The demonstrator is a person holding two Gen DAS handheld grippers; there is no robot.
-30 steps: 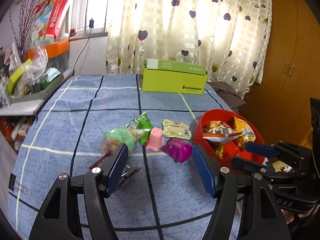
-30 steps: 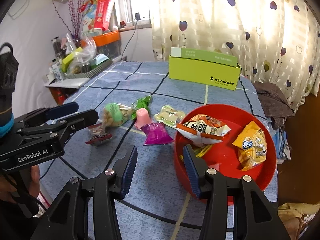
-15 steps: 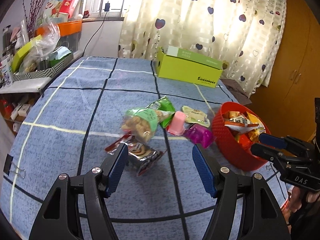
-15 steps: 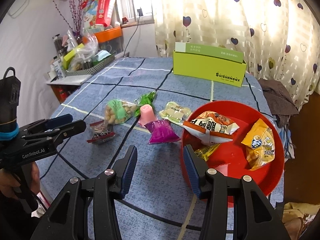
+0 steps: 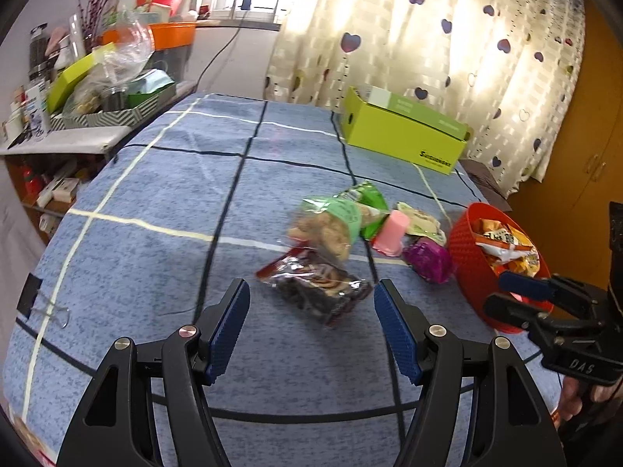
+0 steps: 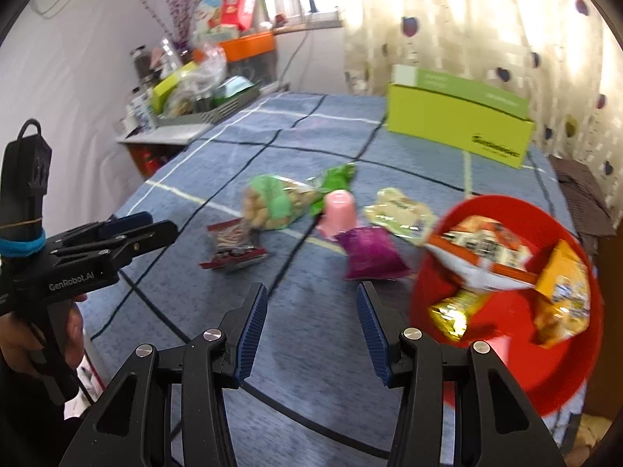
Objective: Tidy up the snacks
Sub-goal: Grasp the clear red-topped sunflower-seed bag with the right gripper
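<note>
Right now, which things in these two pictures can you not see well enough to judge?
- Right wrist view: motion blur smears the print on the packets in the red bowl.
- Same view: the bowl's near rim is cut off behind the right gripper fingers.
- Left wrist view: the bowl's wall hides most of its contents.
- Left wrist view: the label of the dark snack packet is too glossy to read.
- Both views: the green box stands closed, so its contents are hidden.

Both fisheye cameras are looking forward and downward over their own tool's fingers at the blue table [image 5: 155,179]. The left view is sitting close above the snack pile [image 5: 342,241], the red bowl [image 5: 465,257] at its right edge. The right view is sharing that pile, with the bowl at lower right.
</note>
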